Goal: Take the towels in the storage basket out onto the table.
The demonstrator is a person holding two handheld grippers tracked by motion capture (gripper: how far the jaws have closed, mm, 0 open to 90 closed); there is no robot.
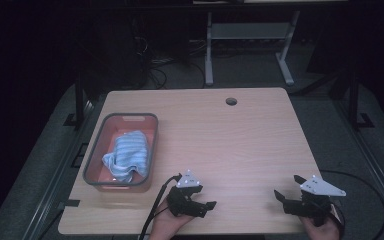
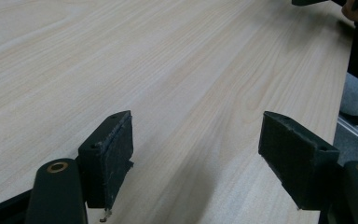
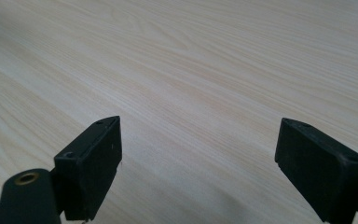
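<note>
We hold our left hand-held gripper (image 1: 206,204) and right hand-held gripper (image 1: 282,196) wide open and empty over the bench (image 1: 240,145), and the striped blue cloth (image 1: 126,156) sits in the gray bin (image 1: 152,145), up and left of us, closer to our left one.

Cloth (image 1: 126,156) in bin (image 1: 91,170), table's (image 1: 250,145) left.

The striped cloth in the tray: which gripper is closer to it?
Left. The left gripper sits just right of the tray holding the cloth; the right gripper is across the table.
</note>
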